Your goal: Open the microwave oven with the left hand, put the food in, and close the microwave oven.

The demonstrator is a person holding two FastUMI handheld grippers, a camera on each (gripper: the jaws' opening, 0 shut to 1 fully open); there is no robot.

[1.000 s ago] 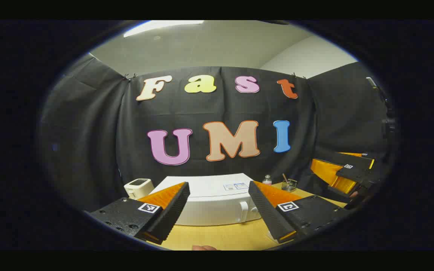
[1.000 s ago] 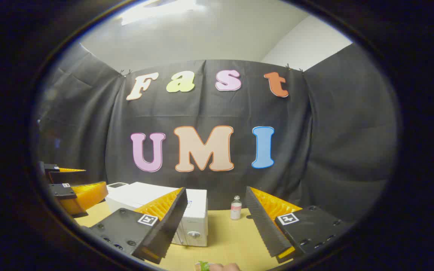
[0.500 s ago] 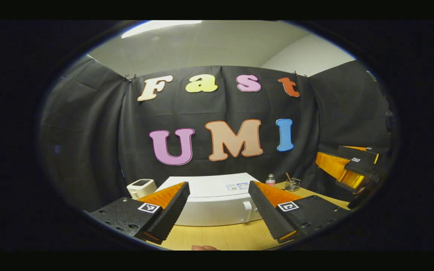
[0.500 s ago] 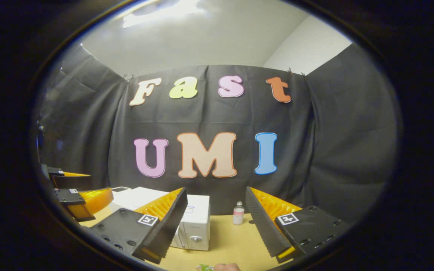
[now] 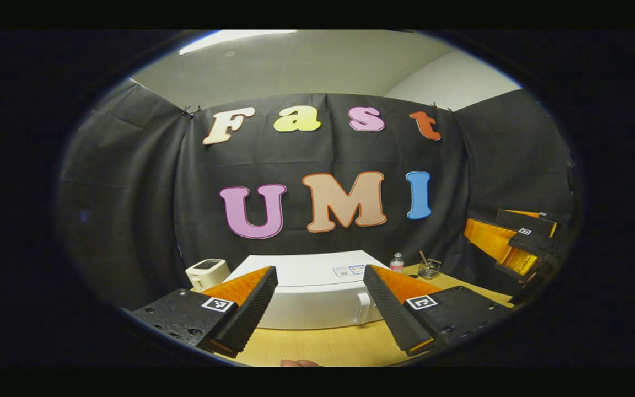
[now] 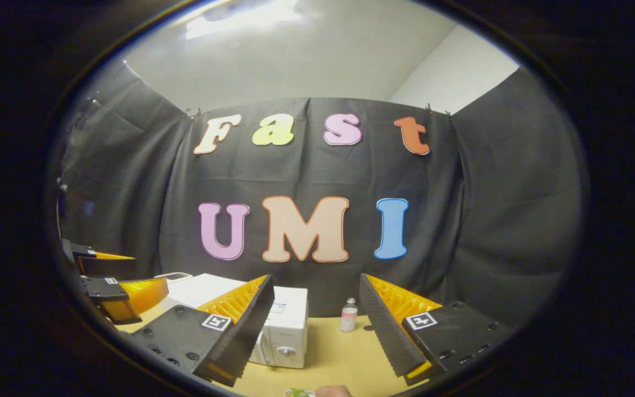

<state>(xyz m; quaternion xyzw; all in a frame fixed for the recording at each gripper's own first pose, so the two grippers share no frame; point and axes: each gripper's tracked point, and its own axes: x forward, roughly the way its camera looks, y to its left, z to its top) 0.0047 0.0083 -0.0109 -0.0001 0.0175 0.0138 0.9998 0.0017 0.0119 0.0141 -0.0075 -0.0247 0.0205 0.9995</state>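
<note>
Start of task — I hold the left gripper before the shut microwave oven, jaws apart and empty. My right gripper likewise gapes; the food waits on the table — every step remains.

Each gripper had two wedge-shaped fingers with ribbed inner faces, mounted on flat black plates. Each plate carried a small square black-and-white marker and several screws. A second, smaller marker seemed to sit on the far gripper.
</note>
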